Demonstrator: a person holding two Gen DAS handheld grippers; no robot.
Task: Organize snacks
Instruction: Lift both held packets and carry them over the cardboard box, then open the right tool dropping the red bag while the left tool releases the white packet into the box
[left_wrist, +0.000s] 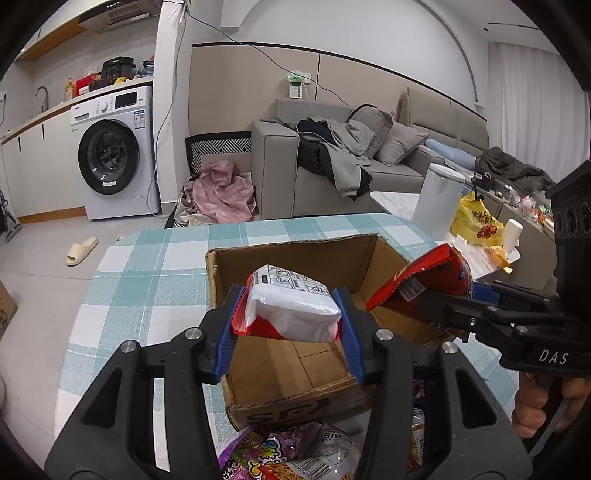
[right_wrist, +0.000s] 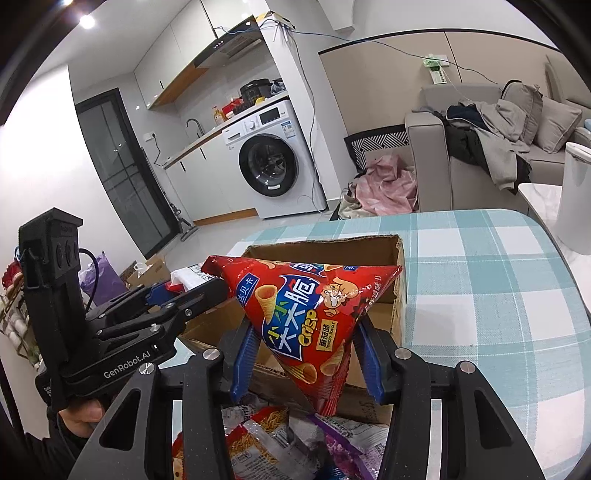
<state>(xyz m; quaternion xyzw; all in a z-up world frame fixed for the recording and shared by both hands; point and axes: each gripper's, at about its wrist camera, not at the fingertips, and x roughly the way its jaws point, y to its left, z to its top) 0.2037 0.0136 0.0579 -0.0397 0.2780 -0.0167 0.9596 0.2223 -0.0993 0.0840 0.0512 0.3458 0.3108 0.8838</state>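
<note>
An open cardboard box (left_wrist: 291, 258) (right_wrist: 397, 295) stands on the checked table. My left gripper (left_wrist: 290, 325) is shut on a white and red snack packet (left_wrist: 291, 310), held above the box's near half. My right gripper (right_wrist: 304, 354) is shut on a red triangular crisp bag (right_wrist: 303, 314), held over the box's near edge; that bag also shows in the left wrist view (left_wrist: 424, 280), above the box's right wall. A pile of loose snack packets (left_wrist: 295, 454) (right_wrist: 280, 439) lies on the table in front of the box.
The table has a teal and white checked cloth (left_wrist: 147, 280) (right_wrist: 480, 277). A white cylinder (left_wrist: 437, 199) and a yellow bag (left_wrist: 476, 221) stand on a low table at right. A grey sofa (left_wrist: 332, 166) and a washing machine (left_wrist: 114, 155) are behind.
</note>
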